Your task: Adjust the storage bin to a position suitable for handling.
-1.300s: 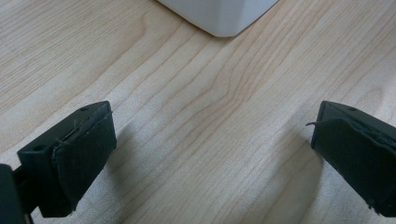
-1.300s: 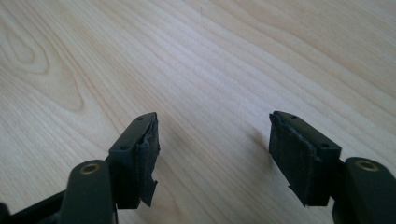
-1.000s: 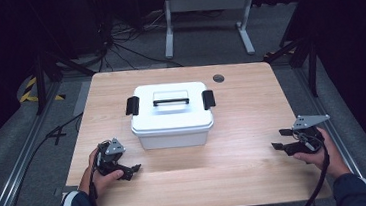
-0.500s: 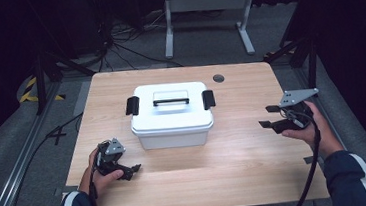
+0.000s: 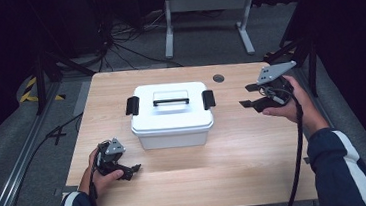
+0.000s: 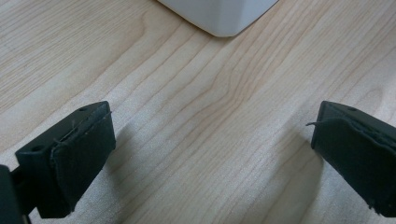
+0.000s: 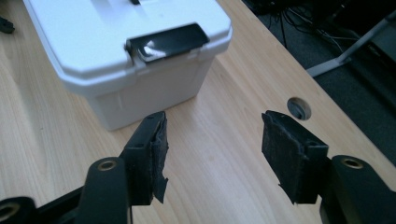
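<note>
Box [image 5: 171, 115], white plastic, lid latched, mid-frame on tabletop [image 5: 235, 153]. Looks rigid, smooth, maybe slippery; black side clip [image 7: 167, 41] best hold. My right tool [image 5: 249, 102] just narrowing, nothing between. My left tool [image 5: 132, 169] wide, empty, lower left.

You are working in a lab or a test room, not in a home. Your wooden table [image 5: 255, 152] has a round cable hole [image 5: 218, 78] in its top, like an office desk. Around it the room is dark, with grey carpet [image 5: 13, 133] on the floor. Behind the table many black cables [image 5: 115, 41] lie loose, and the white metal feet of a stand [image 5: 203, 11] rest there. At the left you see yellow-black warning tape [image 5: 32, 90] beside a metal rail [image 5: 23, 167].
</note>
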Tool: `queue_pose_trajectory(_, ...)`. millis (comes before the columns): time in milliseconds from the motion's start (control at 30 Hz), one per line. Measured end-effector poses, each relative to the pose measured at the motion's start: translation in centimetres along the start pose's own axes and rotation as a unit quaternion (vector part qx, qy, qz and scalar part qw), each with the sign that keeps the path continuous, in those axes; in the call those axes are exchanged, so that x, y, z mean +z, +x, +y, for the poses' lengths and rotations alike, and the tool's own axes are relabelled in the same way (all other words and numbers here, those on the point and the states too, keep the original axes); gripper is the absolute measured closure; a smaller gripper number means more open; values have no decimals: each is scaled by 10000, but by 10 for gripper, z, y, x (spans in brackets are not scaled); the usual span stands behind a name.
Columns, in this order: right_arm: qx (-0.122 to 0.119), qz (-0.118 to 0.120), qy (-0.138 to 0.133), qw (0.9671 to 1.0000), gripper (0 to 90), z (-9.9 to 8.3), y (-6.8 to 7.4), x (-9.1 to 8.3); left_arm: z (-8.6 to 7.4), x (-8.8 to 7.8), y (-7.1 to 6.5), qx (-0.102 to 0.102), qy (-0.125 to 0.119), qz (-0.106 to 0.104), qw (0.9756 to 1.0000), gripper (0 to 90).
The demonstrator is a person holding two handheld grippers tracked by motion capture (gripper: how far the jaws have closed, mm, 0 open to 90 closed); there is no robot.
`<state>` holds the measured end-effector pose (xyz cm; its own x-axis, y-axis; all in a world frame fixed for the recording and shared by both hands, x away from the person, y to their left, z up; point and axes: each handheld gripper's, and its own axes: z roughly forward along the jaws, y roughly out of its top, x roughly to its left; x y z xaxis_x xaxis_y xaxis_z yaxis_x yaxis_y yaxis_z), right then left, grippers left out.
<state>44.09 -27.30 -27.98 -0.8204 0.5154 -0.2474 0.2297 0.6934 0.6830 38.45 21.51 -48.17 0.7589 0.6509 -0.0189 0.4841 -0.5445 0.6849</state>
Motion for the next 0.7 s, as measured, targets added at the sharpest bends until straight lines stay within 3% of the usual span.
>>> queue_pose_trajectory(167, -214, 61, -23, 9997, 415, 25, 5, 7, 0, 0, 0, 0, 1, 0, 10000, 2)
queue_pose_trajectory(333, -510, 179, 159, 9984, 425, 49, 16, 22, 0, 0, 0, -2, 1, -2, 10000, 2)
queue_pose_trajectory(533, -908, 368, 295, 9948, 443, 80, 29, 38, 0, 0, 0, 2, 3, -5, 10000, 2)
queue_pose_trajectory(700, -1246, 508, 597, 9891, 456, 102, 41, 59, 0, 0, 0, 3, 2, -6, 10000, 2)
